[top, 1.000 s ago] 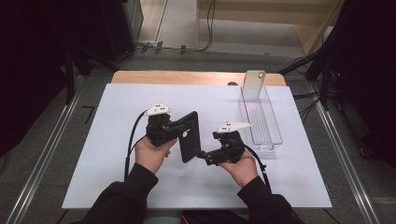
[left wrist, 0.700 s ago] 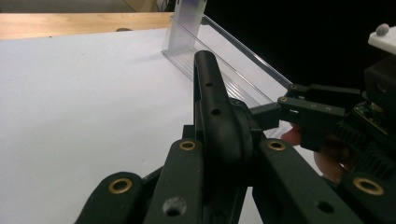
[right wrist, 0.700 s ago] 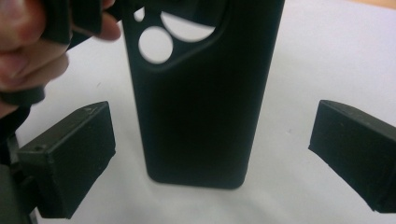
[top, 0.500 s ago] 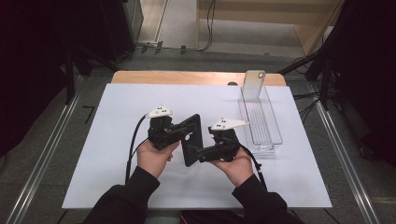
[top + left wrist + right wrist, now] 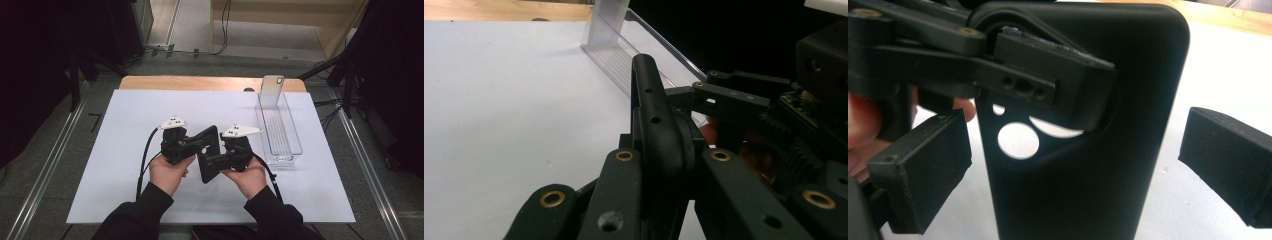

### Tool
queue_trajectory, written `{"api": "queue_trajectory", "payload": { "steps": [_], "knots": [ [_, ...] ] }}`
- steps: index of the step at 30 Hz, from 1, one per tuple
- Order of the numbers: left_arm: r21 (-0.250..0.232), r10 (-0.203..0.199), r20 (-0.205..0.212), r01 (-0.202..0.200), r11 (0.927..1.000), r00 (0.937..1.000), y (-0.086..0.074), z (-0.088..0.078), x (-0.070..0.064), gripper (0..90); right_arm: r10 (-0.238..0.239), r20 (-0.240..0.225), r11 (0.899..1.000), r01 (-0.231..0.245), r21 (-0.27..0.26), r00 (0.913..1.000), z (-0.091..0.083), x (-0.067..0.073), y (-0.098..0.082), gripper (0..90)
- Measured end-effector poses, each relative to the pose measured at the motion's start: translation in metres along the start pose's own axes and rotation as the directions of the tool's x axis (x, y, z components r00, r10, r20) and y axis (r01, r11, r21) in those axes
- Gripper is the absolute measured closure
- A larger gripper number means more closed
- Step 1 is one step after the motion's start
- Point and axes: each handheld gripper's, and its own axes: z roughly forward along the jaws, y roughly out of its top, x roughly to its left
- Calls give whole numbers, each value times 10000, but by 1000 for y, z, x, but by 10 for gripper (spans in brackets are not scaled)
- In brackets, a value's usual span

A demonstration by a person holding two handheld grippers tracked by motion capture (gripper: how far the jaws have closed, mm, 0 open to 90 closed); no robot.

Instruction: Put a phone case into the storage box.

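A black phone case (image 5: 208, 156) is held above the white mat, tilted on edge between my two grippers. My left gripper (image 5: 196, 146) is shut on it; in the left gripper view the case (image 5: 651, 110) runs edge-on up from between the jaws. My right gripper (image 5: 214, 162) is open and straddles the case. In the right gripper view the case (image 5: 1098, 165) with its camera cut-out stands between the two pads (image 5: 923, 175), and the right-hand pad is clearly apart from it. The left gripper's finger (image 5: 1048, 80) presses on the case's upper part.
A clear plastic tray (image 5: 295, 145) lies on the mat's right side, with a phone-shaped item (image 5: 272, 90) standing upright at its far end. The white mat (image 5: 125, 125) covers most of the wooden table (image 5: 200, 82). Metal rails run along both sides.
My right gripper has moved left and slightly up until its open jaws straddle the phone case. The left gripper has kept its hold and hardly moved.
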Motion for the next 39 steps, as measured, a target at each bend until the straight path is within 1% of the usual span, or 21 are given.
{"api": "queue_trajectory", "payload": {
  "steps": [2,3,5,7,9,13,15,16,17,18,19,21,22,24,25,29,32,34,35,39],
  "knots": [
    [21,19,28,-19,10000,10000,-1,0,-2,845,-47,-17,10000,47,-13,10000,1,1,0,4],
    [21,10,-3,-10,10000,10000,-1,1,-3,845,-44,51,10000,44,-13,10000,1,2,0,55],
    [33,27,14,-27,10000,10000,-1,1,-4,841,-158,-61,9998,157,-107,9999,0,3,0,97],
    [65,37,22,-37,10000,10000,-2,0,-4,836,-217,-49,9997,217,-112,9998,0,3,0,107],
    [74,24,60,-24,10000,10000,-2,0,-4,835,-207,-180,9997,205,-92,9996,0,2,0,114],
    [17,67,87,-67,10000,9999,-1,-1,-6,824,-242,-124,9996,240,-154,9996,-1,2,1,120],
    [54,86,134,-87,9999,9999,0,-2,-6,794,-211,-69,9997,210,-147,9998,-1,1,0,120],
    [125,29,193,-32,9999,9998,0,-2,-6,785,-181,-53,9998,180,-113,9998,-1,0,0,120],
    [202,-12,222,7,9998,9998,1,-2,-6,751,-126,-4,9999,126,-74,9999,-1,-2,0,120],
    [247,-22,231,16,9997,9997,1,-1,-7,723,-102,-58,9999,102,-57,9999,-1,-4,-1,120],
    [309,32,155,-37,9995,9999,1,0,-9,690,-78,-93,10000,78,-23,9999,0,-4,-1,120],
    [346,171,-5,-171,9993,9999,1,0,-11,634,-170,-16,9999,170,29,9999,1,-3,-1,120],
    [360,148,-41,-146,9992,9999,1,0,-11,594,-192,1,9998,192,62,9998,1,-4,-2,120],
    [368,88,-47,-86,9993,10000,1,0,-10,545,-83,-48,10000,83,55,10000,2,-5,-3,120],
    [399,44,-48,-42,9992,10000,2,0,-10,525,-86,36,10000,86,41,10000,1,-5,-3,121],
    [420,-114,-14,114,9991,9999,3,-1,-7,475,-53,115,10000,53,3,9999,-1,-9,-2,122],
    [459,-129,-35,130,9989,9999,4,-3,-5,444,-13,189,10000,12,60,9998,0,-11,-3,122],
    [481,-230,56,227,9986,9997,5,-5,-4,442,-16,262,9999,13,129,9997,0,-13,-4,122],
    [490,-323,104,317,9983,9994,6,-6,-4,425,-23,270,9999,20,120,9996,0,-14,-4,122],
    [691,-448,230,431,9967,9987,7,-10,-1,394,81,365,9999,-86,146,9993,-1,-20,-5,122]
  ]
}}
